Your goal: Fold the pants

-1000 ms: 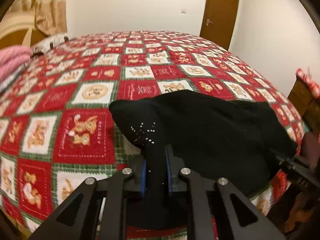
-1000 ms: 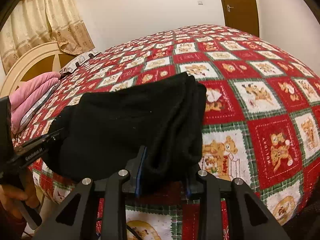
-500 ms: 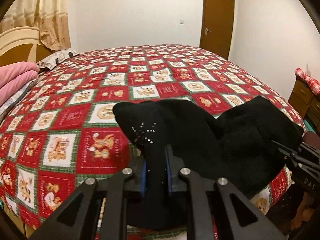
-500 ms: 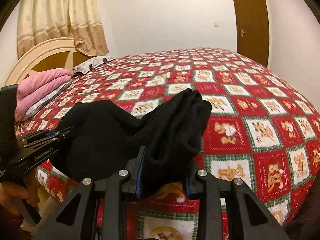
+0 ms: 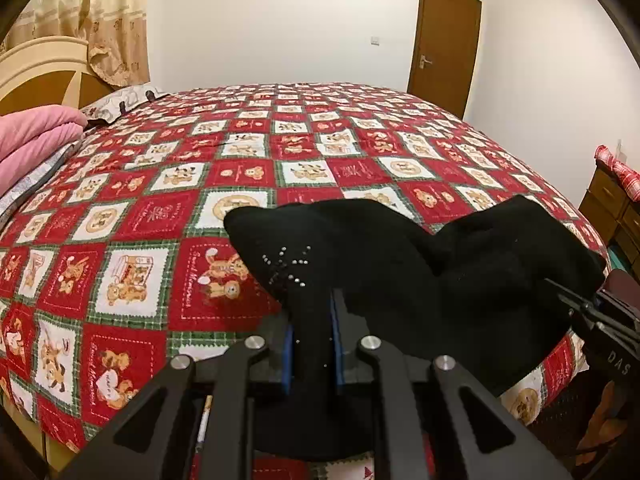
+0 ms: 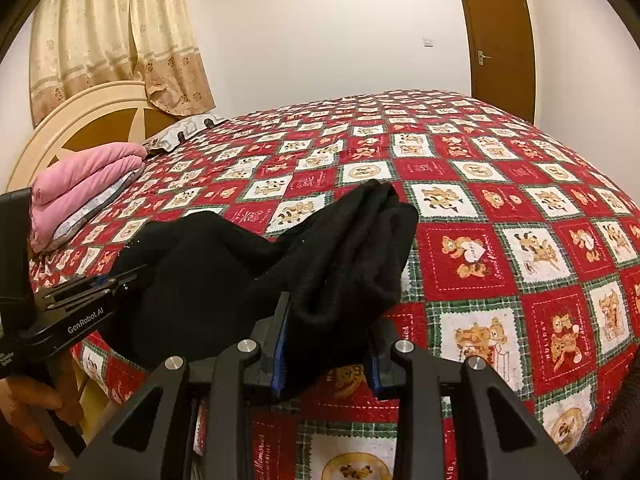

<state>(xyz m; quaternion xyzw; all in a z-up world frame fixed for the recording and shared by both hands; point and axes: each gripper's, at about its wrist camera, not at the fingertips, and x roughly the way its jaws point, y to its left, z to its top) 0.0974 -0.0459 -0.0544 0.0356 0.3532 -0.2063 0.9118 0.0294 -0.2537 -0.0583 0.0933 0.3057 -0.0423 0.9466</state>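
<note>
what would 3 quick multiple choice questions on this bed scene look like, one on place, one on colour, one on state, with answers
1. Where does the folded pink blanket lie?
A. near the headboard, at the left of the bed
B. by the door
C. on the floor

2. What colour are the pants?
A. grey
B. black
C. blue

3. How does the left gripper stand?
A. wide open above the bedspread
B. open, with nothing between its pads
C. shut on the pants

Answers:
1 A: in the right wrist view the blanket sits in front of the cream headboard, far from the brown door.
2 B: the cloth is black against the red patchwork bedspread.
3 C: in the left wrist view the blue pads pinch a fold of the cloth; the right gripper grips a thicker bunch.
</note>
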